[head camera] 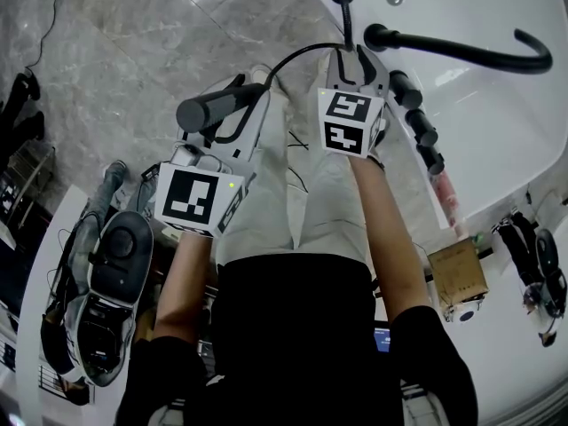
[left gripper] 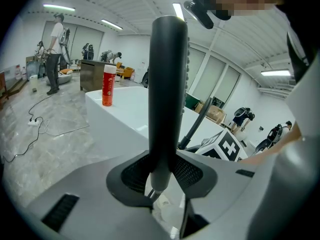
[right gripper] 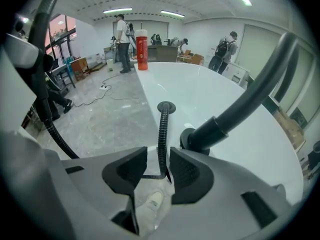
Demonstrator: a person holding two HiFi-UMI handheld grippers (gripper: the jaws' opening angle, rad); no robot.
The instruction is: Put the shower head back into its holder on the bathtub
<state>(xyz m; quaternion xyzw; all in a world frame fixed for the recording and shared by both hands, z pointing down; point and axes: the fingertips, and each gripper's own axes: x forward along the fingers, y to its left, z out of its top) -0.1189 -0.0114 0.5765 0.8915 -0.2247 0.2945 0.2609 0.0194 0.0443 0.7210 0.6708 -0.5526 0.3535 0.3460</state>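
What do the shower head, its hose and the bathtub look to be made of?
The shower head looks like matte dark grey coated metal or plastic: it is smooth with a soft sheen. The hose is dark and ribbed, likely spiral-wound metal. The bathtub is glossy white and seamless, either acrylic or enamel.

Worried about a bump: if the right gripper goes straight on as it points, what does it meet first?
The hose, already between its open jaws; past that, likely the tub rim, though depth is unclear.
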